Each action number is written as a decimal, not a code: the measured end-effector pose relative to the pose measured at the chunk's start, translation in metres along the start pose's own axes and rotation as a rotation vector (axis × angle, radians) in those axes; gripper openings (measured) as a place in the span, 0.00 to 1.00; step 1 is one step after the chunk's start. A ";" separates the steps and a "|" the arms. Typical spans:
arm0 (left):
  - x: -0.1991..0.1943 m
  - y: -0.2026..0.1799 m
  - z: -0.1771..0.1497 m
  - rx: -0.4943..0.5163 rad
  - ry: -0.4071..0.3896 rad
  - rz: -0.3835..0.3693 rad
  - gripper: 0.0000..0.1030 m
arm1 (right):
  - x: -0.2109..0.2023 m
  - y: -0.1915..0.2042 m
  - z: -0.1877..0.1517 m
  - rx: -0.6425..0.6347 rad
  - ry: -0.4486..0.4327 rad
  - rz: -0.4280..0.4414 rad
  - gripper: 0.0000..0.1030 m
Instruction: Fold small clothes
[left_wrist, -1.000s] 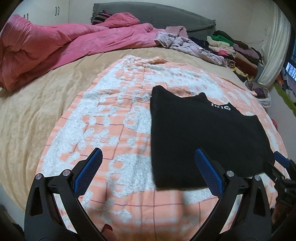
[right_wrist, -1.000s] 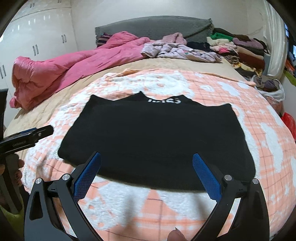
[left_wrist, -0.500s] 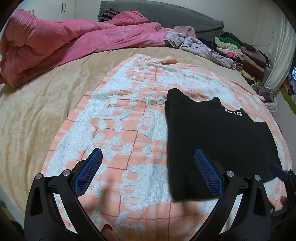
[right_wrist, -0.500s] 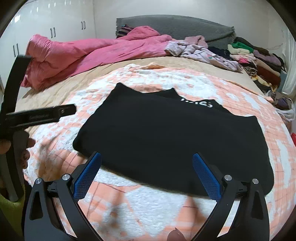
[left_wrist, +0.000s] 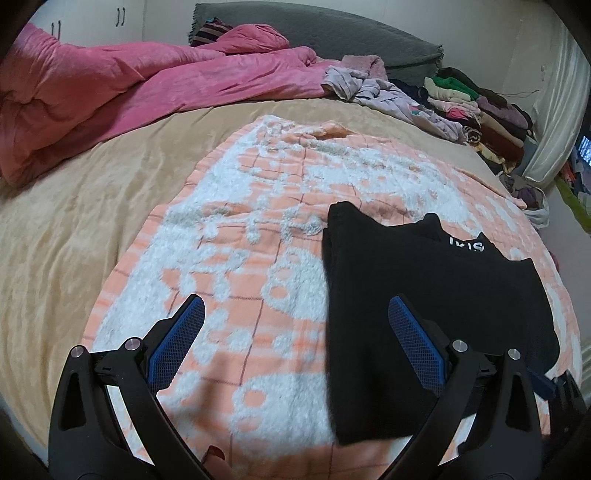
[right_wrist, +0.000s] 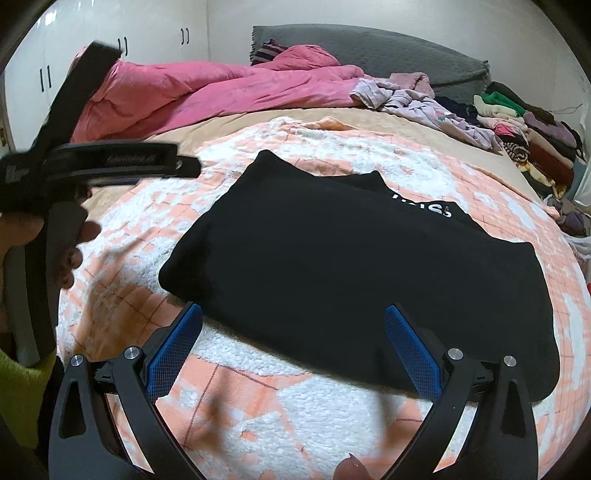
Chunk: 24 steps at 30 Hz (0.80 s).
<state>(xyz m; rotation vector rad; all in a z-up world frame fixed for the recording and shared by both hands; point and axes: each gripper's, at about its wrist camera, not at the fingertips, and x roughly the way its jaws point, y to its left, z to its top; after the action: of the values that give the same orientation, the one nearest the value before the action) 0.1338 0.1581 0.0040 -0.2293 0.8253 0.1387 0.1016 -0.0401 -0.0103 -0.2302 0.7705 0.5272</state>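
Black folded garment (right_wrist: 354, 280) flat on orange-white blanket (left_wrist: 229, 280); pink duvet (left_wrist: 122, 88) behind; both tools released, empty.

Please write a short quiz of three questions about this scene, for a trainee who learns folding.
1. True or false: the right gripper is shut on the black garment.
2. The black garment lies on: A) the pink duvet; B) the orange-and-white blanket; C) the pile of clothes.
3. Fill in: the left gripper is ____ and holds nothing.

Key: 1 false; 2 B; 3 open.
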 end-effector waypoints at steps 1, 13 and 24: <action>0.003 -0.001 0.002 0.002 0.003 -0.004 0.91 | 0.001 0.001 0.000 -0.003 0.000 0.001 0.96; 0.035 -0.008 0.019 0.007 0.061 -0.053 0.91 | 0.013 0.014 -0.005 -0.061 0.021 0.018 0.95; 0.070 -0.016 0.030 0.048 0.122 -0.060 0.91 | 0.038 0.040 -0.017 -0.189 0.053 -0.026 0.95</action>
<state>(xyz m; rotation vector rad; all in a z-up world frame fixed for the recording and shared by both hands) 0.2053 0.1522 -0.0255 -0.2184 0.9414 0.0486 0.0927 0.0007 -0.0494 -0.4299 0.7688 0.5714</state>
